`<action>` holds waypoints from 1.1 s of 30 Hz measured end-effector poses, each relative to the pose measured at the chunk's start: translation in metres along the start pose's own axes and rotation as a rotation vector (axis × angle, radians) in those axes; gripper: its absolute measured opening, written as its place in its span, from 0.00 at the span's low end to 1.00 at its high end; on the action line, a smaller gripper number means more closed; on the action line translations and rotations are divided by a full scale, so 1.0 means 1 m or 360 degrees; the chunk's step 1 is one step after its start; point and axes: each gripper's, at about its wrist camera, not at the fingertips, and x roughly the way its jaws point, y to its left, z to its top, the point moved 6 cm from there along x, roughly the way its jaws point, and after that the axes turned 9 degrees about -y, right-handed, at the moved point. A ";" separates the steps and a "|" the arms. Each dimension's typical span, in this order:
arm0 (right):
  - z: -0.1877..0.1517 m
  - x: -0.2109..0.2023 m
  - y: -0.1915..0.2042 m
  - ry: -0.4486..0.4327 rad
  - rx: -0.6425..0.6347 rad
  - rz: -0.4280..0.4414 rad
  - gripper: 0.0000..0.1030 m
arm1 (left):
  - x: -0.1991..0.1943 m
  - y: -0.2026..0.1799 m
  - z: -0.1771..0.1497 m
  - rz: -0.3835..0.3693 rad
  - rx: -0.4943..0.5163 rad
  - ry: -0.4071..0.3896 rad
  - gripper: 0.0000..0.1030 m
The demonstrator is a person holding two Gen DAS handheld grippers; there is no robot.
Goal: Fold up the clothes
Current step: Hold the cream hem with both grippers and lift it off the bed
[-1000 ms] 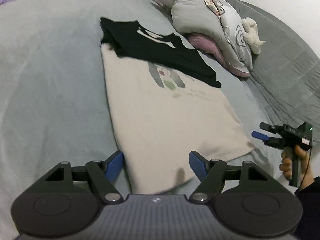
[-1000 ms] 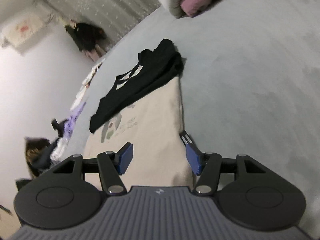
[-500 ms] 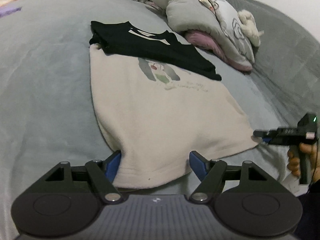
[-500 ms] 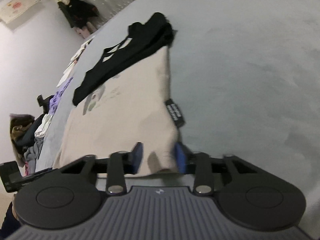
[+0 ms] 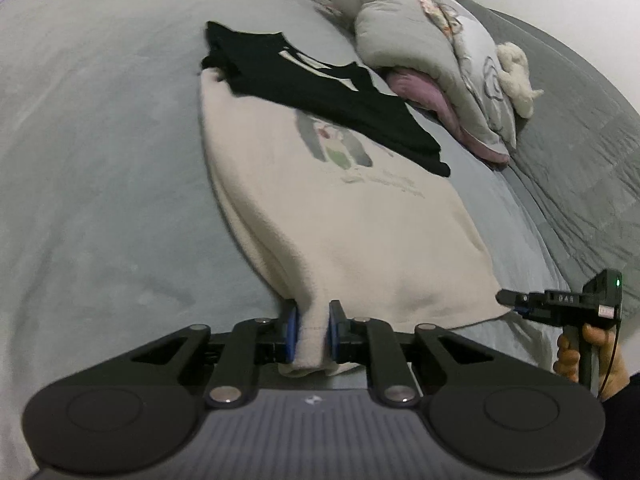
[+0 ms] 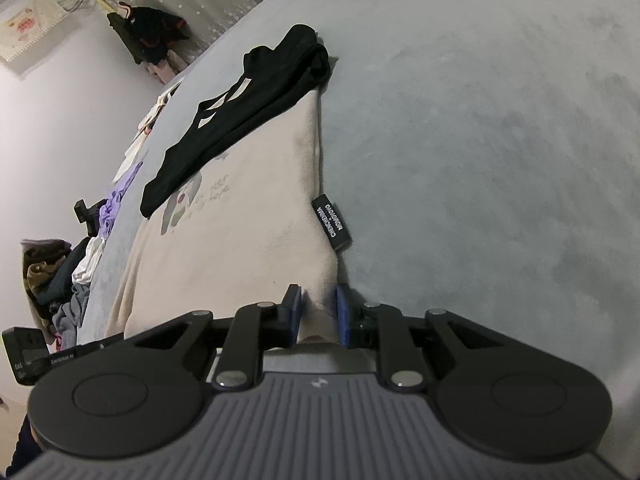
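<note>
Cream sweatshirt, flat, hem corners pinched

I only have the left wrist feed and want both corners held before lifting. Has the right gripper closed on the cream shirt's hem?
Observer: Yes, the right gripper is shut on the cream shirt at its corner.
Operator: Anything near that corner?
Observer: A black side label sticks out from the shirt's edge just beyond the grip.
Operator: What lies past the black shirt?
Observer: A clothes pile lies at the bed's far edge.
</note>
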 end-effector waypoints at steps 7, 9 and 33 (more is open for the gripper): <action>-0.002 0.001 0.004 0.0002 -0.0084 -0.0027 0.18 | -0.008 0.005 0.000 0.0059 -0.0017 -0.0017 0.16; -0.001 0.001 0.005 0.0002 -0.0115 -0.0054 0.09 | -0.011 0.006 0.000 0.0080 -0.0028 -0.0031 0.16; 0.040 -0.070 0.050 -0.0493 -0.0165 0.0287 0.08 | -0.051 -0.011 0.037 -0.0136 -0.0187 -0.0247 0.14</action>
